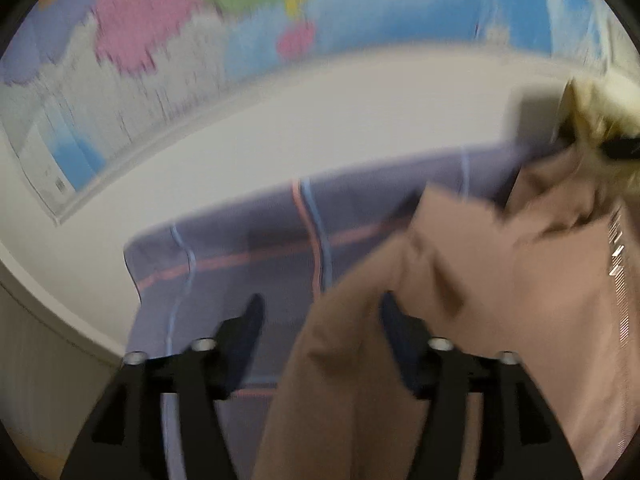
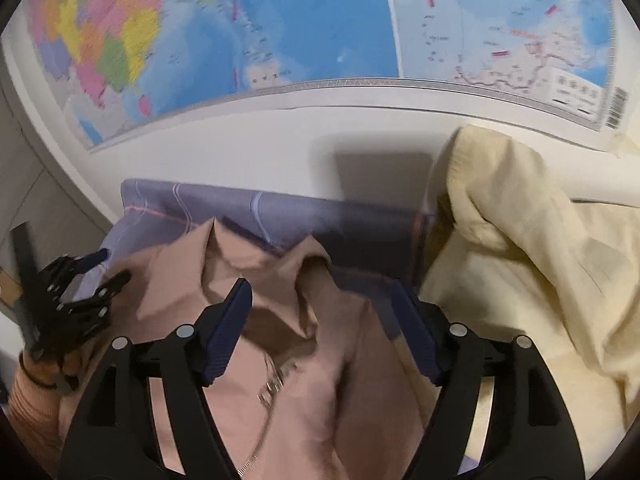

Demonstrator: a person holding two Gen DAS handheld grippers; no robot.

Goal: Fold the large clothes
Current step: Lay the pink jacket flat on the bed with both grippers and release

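A pinkish-tan zip jacket [image 2: 352,360] lies rumpled on a purple cloth with pink and blue stripes [image 2: 340,216]. My right gripper [image 2: 320,292] stands open just above it, its blue pads wide apart over the collar folds and the zipper [image 2: 272,392]. In the left wrist view the jacket [image 1: 500,272] fills the right side, and a fold of it runs down between the wide-apart fingers of my left gripper [image 1: 322,308], which is open. That left gripper [image 2: 114,266] also shows at the jacket's left edge in the right wrist view, held by a hand [image 2: 36,376].
A cream garment [image 2: 520,240] is heaped at the right of the purple cloth, also seen as the cream garment [image 1: 600,108] at the far right. A white wall with a large coloured map [image 2: 280,20] stands close behind. The purple cloth's left edge [image 1: 132,264] drops off.
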